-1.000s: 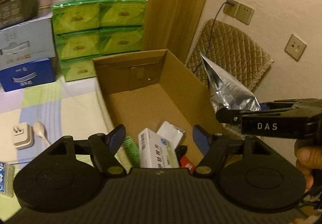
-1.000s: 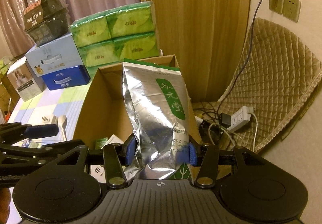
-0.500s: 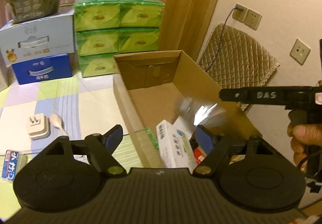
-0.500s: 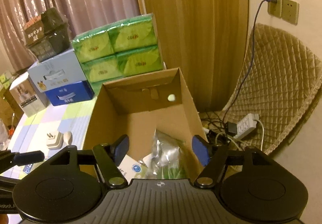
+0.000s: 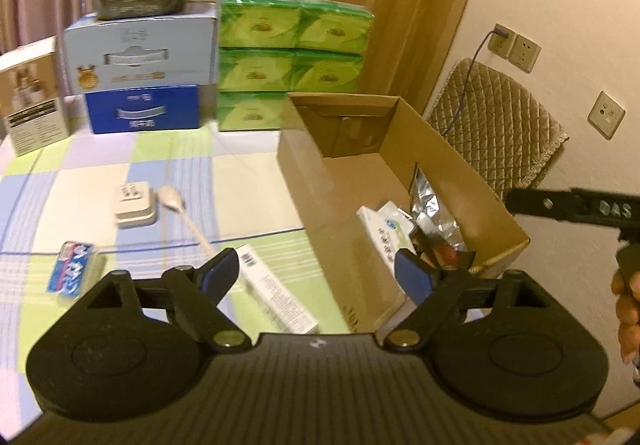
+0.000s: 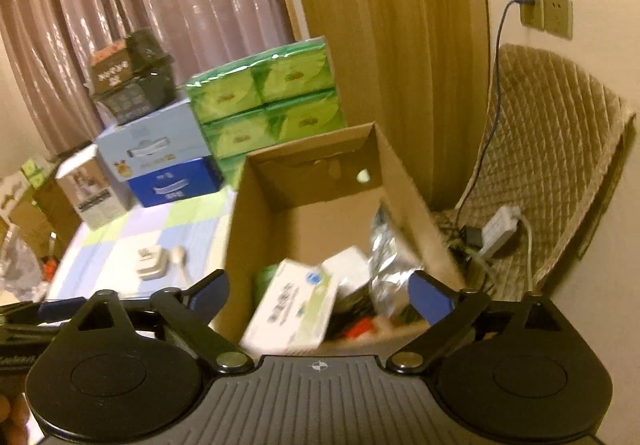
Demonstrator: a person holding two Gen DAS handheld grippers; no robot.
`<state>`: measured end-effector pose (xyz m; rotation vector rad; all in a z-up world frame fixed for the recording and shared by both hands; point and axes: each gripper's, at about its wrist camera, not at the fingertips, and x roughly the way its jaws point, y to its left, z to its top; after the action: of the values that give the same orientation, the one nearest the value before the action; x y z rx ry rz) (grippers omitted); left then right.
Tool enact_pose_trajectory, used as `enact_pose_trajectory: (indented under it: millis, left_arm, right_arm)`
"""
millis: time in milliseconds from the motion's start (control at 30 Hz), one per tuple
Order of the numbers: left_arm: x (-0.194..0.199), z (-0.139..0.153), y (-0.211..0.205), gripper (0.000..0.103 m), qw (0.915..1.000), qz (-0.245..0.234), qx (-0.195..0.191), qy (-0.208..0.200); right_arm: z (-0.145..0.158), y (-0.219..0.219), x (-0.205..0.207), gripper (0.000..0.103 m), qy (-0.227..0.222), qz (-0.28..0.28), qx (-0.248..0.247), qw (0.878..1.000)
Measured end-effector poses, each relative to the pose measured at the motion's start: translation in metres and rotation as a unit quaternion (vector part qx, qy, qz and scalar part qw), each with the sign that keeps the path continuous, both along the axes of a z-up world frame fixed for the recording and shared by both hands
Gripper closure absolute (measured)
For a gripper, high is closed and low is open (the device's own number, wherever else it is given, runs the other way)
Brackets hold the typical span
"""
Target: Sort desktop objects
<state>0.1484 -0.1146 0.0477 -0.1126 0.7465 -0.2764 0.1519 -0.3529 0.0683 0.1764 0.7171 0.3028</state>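
The cardboard box (image 5: pixel 460 181) is being used as the collecting place, standing on the right side of the checked tablecloth (image 5: pixel 248 185), and part of the sorting is judged to be done already: a silver foil bag (image 6: pixel 386 265) is lying against the box's right wall, a white and green medicine box (image 6: pixel 294 305) is resting tilted at the near end, and smaller items, one red, are being glimpsed beneath them, too blurred to name. Outside the box, four things are being left on the cloth: a long white carton (image 5: pixel 280 293) just beside the box's left wall at the near edge, a white plug adapter (image 5: pixel 134 205) further left, a pale spoon (image 5: pixel 184 213) touching or nearly touching the adapter, and a small blue and red packet (image 5: pixel 72 273) at the near left. These are judged to be what remains. The left gripper (image 5: pixel 318 271) is being held above the near edge of the cloth, over the carton and the box's left wall, its fingers being spread wider with nothing gripped. The right gripper (image 6: pixel 318 293) is being held over the box's near end, its fingers also being spread wider and touching nothing. Stacked green tissue packs (image 5: pixel 294 57) and blue boxes (image 5: pixel 142 85) are standing along the far side.
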Motion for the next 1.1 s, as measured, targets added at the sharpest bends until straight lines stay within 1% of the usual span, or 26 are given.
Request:
enact_pose_trajectory:
  millis: [33,67,133,233,300,467,600,733,833,967,1100]
  left_arm:
    - [-0.006,0.001,0.005,0.013,1.0,0.004,-0.001,-0.002]
    - [-0.012,0.002,0.01,0.012,1.0,0.008,-0.002,-0.002]
    - [-0.026,0.003,0.02,0.006,0.9999,0.012,-0.004,-0.002]
    - [-0.048,0.004,0.033,0.003,0.9999,0.014,0.007,-0.002]
    - [-0.063,0.003,0.045,0.001,0.9995,0.024,0.019,-0.003]
    - [-0.097,-0.001,0.074,0.001,0.998,0.052,0.036,-0.001]
    - [-0.124,-0.001,0.098,0.001,0.996,0.075,0.049,-0.007]
    - [-0.145,-0.002,0.122,0.001,0.9945,0.097,0.039,-0.004]
    - [-0.153,-0.003,0.132,0.001,0.9938,0.103,0.041,-0.001]
    - [-0.16,-0.006,0.138,0.001,0.993,0.103,0.057,0.001]
    - [-0.16,-0.008,0.145,0.001,0.9932,0.106,0.049,0.003]
  right_arm:
    - [-0.001,0.002,-0.01,0.002,0.002,-0.001,0.01,1.0]
    - [-0.002,0.005,-0.019,0.002,0.007,0.0,0.019,1.0]
    - [-0.006,0.013,-0.037,0.002,0.017,0.004,0.035,0.999]
    - [-0.01,0.023,-0.059,0.002,0.026,0.012,0.045,0.999]
    - [-0.012,0.032,-0.071,0.002,0.03,0.016,0.046,0.998]
    - [-0.015,0.052,-0.094,0.002,0.033,0.032,0.044,0.998]
    - [-0.018,0.064,-0.11,0.002,0.04,0.041,0.054,0.997]
    - [-0.023,0.074,-0.121,0.002,0.046,0.048,0.056,0.996]
    - [-0.032,0.081,-0.126,0.002,0.055,0.053,0.05,0.996]
    - [-0.042,0.091,-0.129,0.002,0.064,0.061,0.043,0.995]
    - [-0.046,0.1,-0.13,0.002,0.055,0.072,0.023,0.996]
